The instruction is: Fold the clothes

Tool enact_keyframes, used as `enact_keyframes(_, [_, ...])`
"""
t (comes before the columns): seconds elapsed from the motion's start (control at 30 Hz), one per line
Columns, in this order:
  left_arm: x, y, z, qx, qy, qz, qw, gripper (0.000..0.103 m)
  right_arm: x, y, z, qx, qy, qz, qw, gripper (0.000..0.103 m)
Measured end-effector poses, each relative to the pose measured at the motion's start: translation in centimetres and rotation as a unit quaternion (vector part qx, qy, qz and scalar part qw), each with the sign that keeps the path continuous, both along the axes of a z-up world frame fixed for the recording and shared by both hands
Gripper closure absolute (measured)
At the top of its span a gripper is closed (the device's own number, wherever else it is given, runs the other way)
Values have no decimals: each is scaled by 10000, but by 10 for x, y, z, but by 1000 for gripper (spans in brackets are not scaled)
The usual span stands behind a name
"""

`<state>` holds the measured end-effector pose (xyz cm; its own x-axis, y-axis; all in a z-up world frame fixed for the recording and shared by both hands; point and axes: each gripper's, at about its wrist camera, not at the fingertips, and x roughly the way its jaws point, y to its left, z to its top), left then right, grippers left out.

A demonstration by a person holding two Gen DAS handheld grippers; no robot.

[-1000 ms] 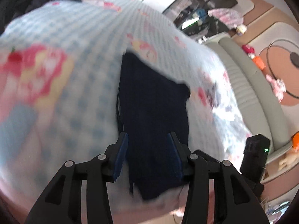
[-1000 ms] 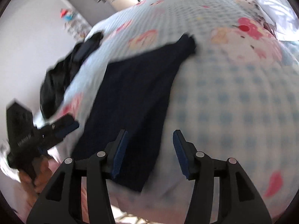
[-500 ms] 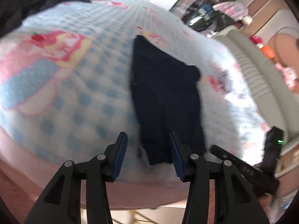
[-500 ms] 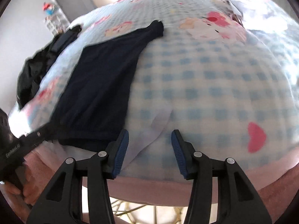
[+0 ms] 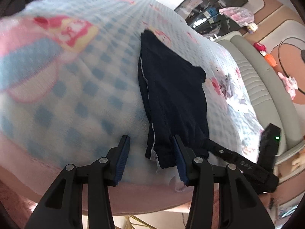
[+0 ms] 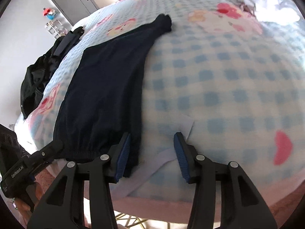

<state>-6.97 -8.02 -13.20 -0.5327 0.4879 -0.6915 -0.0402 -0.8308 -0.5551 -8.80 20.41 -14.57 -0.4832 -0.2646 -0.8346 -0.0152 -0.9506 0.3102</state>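
Note:
A dark navy garment (image 5: 171,95) lies stretched out on the blue-checked blanket (image 5: 85,95), its gathered waistband at the bed's near edge. My left gripper (image 5: 151,156) is open over that edge; the waistband's left corner sits between its fingers, close to the right pad (image 5: 180,160). The right wrist view shows the garment (image 6: 106,87) to the left. My right gripper (image 6: 152,154) is open, its jaws narrowing slightly, with the waistband's right corner beside the left pad (image 6: 123,154). Neither gripper presses on cloth. Each gripper shows in the other's view: the right one (image 5: 238,164), the left one (image 6: 28,166).
A heap of black clothes (image 6: 38,76) lies at the blanket's far left. A white fabric tag (image 6: 185,126) pokes up by my right gripper. A grey padded bench (image 5: 266,87) and toys on the floor (image 5: 268,57) are beyond the bed. The blanket's pink border (image 5: 152,198) runs below the fingers.
Both grippers have drawn back from over the garment to the bed's near edge and now sit at the two corners of the waistband. The garment lies where it was.

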Motion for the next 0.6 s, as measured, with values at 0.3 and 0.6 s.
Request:
enact_keyframes(0.3, [-62, 38, 24, -925, 373, -717, 9924, 56, -40, -6, 11, -69, 224, 182, 9996, 54])
enact_keyframes(0.6, [-57, 23, -1, -803, 266, -741, 9937, 56, -48, -13, -7, 898, 92, -56, 9959, 56])
